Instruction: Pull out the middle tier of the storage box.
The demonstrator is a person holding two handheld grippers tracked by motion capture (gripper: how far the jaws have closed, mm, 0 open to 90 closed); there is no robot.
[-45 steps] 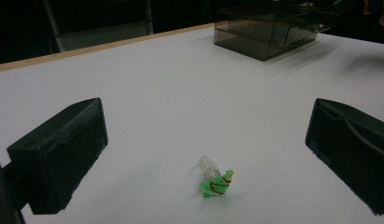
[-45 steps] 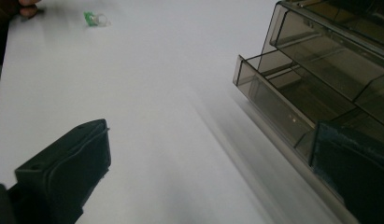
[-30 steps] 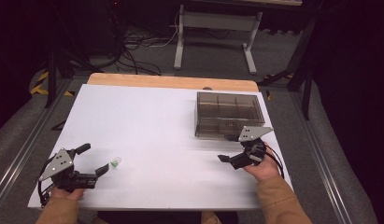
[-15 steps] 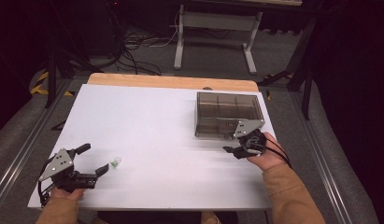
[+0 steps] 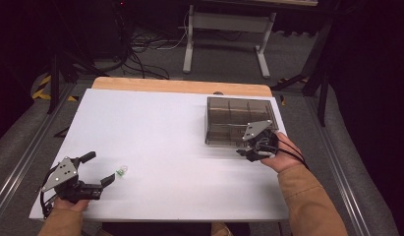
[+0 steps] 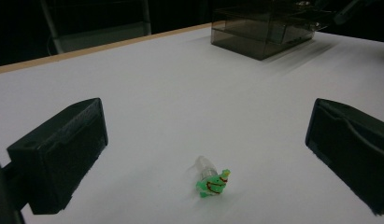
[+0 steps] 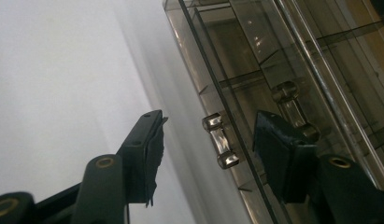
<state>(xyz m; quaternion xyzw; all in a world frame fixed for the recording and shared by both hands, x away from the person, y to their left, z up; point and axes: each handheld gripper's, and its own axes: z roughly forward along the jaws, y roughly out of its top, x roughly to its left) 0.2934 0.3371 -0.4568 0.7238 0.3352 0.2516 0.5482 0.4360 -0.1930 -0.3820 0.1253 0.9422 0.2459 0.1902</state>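
Nearest the person, the left gripper (image 5: 94, 169) rests low at the near left corner of the white table (image 5: 160, 128), its jaws spread wide and holding nothing. Just ahead of them lies a small green piece (image 6: 212, 181) with a clear end, loose on the table and apart from both jaws; in the left gripper view it sits between them but a little beyond, so the gripper looks lined up for a pick rather than committed to one. The wide opening suits that, since a piece this small can be bracketed with room to spare before closing. Farther off, at the right side, the right gripper (image 5: 252, 148) is up against the near wall of the smoky clear box (image 5: 237, 120), which stands well apart from the piece. In the right gripper view its jaws are parted, one on either side of a small clear latch (image 7: 221, 141) on the box front, with a gap showing on each side, so nothing is gripped yet. That placement suggests the right hand means to work the latch and open the lid, so the compartments inside can take the piece.
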